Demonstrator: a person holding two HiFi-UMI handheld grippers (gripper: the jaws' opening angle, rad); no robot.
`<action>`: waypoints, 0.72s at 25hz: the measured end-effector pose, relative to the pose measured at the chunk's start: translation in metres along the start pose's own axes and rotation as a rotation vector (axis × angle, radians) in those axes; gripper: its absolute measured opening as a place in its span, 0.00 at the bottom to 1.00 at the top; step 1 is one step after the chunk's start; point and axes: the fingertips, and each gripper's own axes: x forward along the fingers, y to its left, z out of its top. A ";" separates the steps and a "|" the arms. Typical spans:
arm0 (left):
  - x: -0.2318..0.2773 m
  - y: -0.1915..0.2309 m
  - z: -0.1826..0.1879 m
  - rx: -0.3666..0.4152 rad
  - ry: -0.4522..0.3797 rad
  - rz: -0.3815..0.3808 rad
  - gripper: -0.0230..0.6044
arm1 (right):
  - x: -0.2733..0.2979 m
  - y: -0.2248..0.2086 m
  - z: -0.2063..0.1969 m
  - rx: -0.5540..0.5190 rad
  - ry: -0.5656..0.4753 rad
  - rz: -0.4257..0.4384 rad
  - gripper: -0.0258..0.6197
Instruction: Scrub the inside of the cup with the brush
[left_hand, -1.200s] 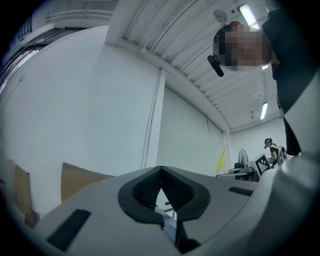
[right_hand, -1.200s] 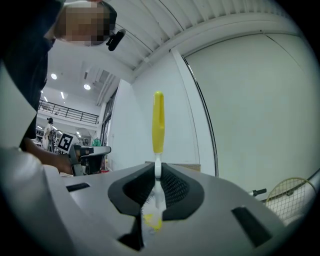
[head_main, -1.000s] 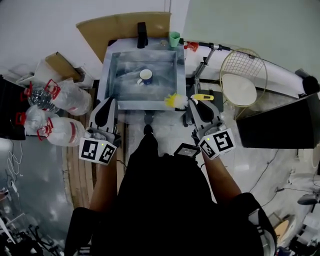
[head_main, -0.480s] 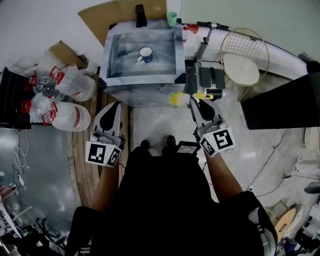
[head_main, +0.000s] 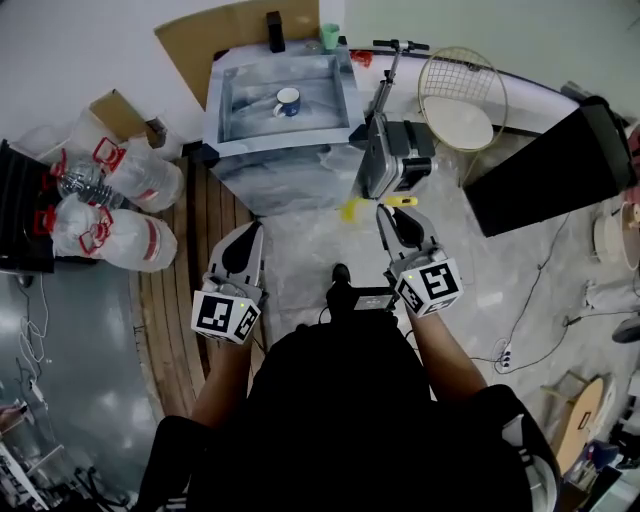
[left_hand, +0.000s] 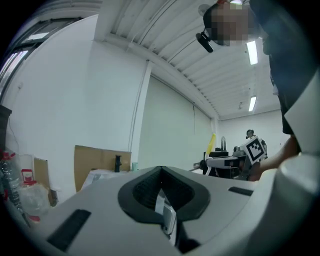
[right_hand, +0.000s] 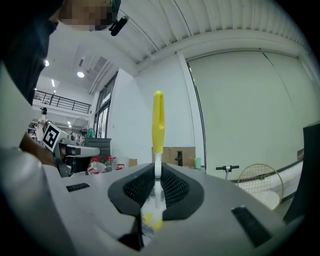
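Observation:
A white and blue cup (head_main: 287, 102) lies in the metal sink (head_main: 226, 125) at the top of the head view, far from both grippers. My right gripper (head_main: 392, 213) is shut on a brush with a yellow handle (head_main: 403, 201) and yellow-white bristles (head_main: 352, 209), out over the floor in front of the sink. In the right gripper view the handle (right_hand: 158, 120) stands up between the closed jaws of the right gripper (right_hand: 157, 172). The left gripper (head_main: 247, 233) is shut and holds nothing; its jaws meet in the left gripper view (left_hand: 161, 172).
Big water bottles (head_main: 120, 205) lie left of the sink beside wooden boards (head_main: 190, 270). A scooter (head_main: 388, 140), a wire basket (head_main: 462, 100) and a black box (head_main: 545, 165) stand to the right. A black faucet (head_main: 273, 25) and a green cup (head_main: 329, 37) sit behind the sink.
The person has backed away from the sink. Both grippers now sit farther from it over the floor, and the brush is still held in the right one.

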 end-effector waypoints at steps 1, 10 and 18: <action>-0.016 -0.002 -0.004 -0.001 0.000 -0.005 0.06 | -0.008 0.013 -0.002 -0.001 0.006 -0.004 0.11; -0.126 -0.008 -0.051 -0.065 0.027 0.009 0.06 | -0.064 0.112 -0.024 0.010 0.041 0.032 0.11; -0.141 -0.038 -0.034 -0.039 0.010 0.073 0.06 | -0.082 0.111 -0.018 0.066 0.012 0.129 0.11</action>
